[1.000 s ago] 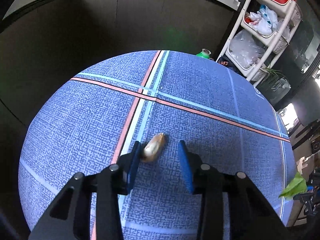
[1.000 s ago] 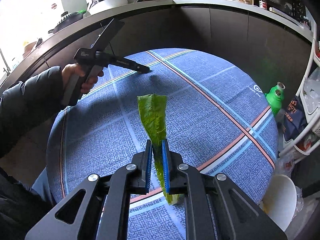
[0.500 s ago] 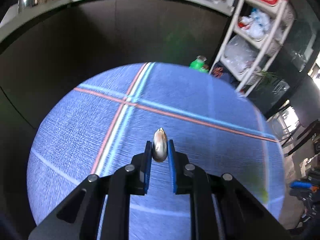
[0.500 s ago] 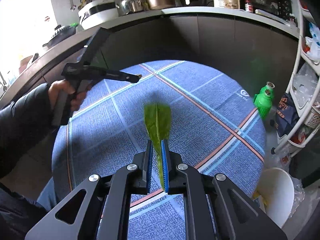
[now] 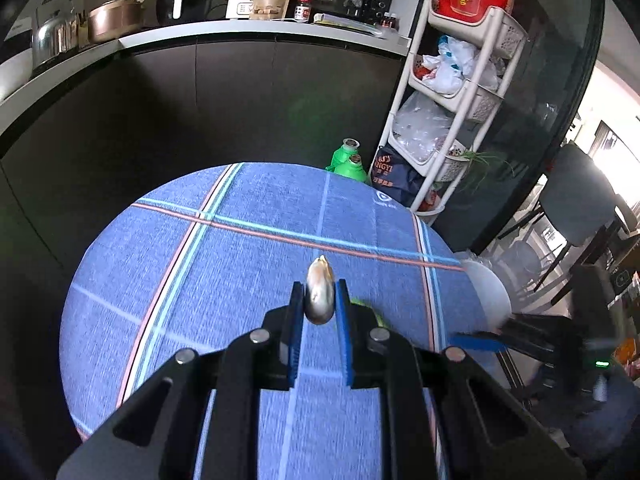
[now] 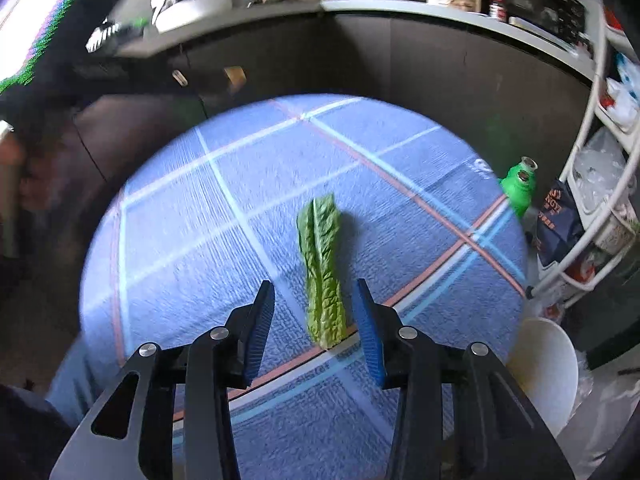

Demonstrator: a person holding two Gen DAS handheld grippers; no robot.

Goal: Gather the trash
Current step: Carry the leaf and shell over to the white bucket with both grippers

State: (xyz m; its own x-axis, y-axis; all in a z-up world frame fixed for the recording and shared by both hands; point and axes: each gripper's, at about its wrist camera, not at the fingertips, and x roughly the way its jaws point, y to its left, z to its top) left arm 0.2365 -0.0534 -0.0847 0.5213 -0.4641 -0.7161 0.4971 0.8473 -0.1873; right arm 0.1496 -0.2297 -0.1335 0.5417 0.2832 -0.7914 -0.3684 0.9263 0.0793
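Left tool point(image 5: 319, 295) pinches shell point(image 5: 319, 297); leaf point(image 6: 322, 271) loose (bin point(image 6: 543, 368) beside table point(image 6: 168, 216)).

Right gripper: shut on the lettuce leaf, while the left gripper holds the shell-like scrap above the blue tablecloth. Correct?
Not quite. The right gripper is open: in the right wrist view its fingers stand apart on either side of the lettuce leaf, which lies on the blue tablecloth. The rest holds: the left gripper is shut on the shell-like scrap.
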